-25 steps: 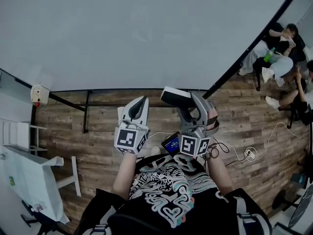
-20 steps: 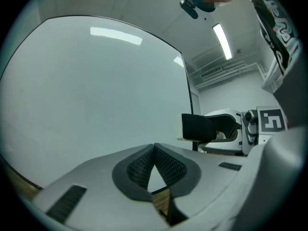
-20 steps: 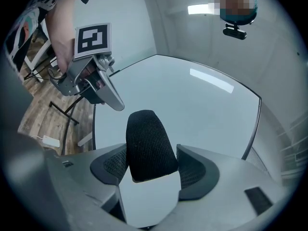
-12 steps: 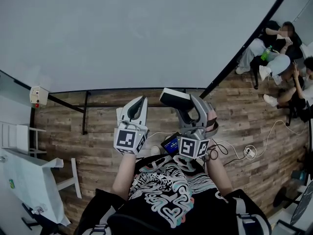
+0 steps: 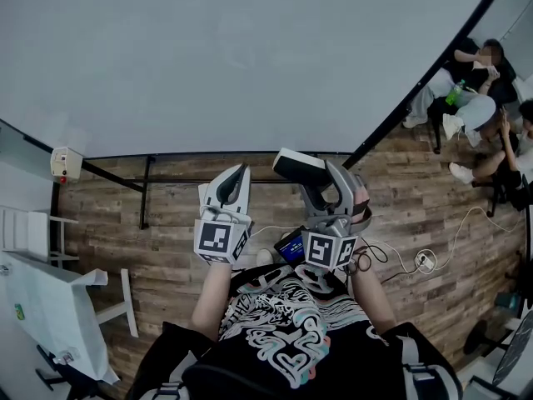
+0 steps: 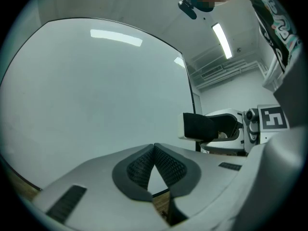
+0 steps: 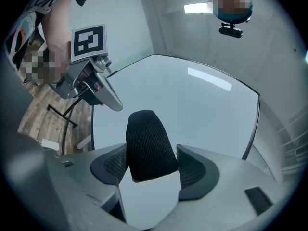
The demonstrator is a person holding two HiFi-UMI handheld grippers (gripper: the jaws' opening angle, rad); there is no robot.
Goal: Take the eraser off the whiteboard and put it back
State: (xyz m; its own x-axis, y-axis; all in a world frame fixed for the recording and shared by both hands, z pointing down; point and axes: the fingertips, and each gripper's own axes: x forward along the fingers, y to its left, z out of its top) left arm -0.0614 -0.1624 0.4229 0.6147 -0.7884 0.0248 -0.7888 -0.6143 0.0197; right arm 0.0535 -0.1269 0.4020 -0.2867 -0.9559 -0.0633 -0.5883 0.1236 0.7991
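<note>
Clamping one eraser (image 7: 147, 146) in right gripper (image 5: 315, 180), left gripper (image 6: 154, 148) pinched together; one whiteboard (image 5: 250, 57) ahead, wide face, lower edge near.

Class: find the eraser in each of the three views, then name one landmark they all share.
Head view: eraser just right of centre.
Left gripper view: eraser right of centre.
Right gripper view: eraser lower centre, between the jaws.
Shared landmark: the whiteboard.
</note>
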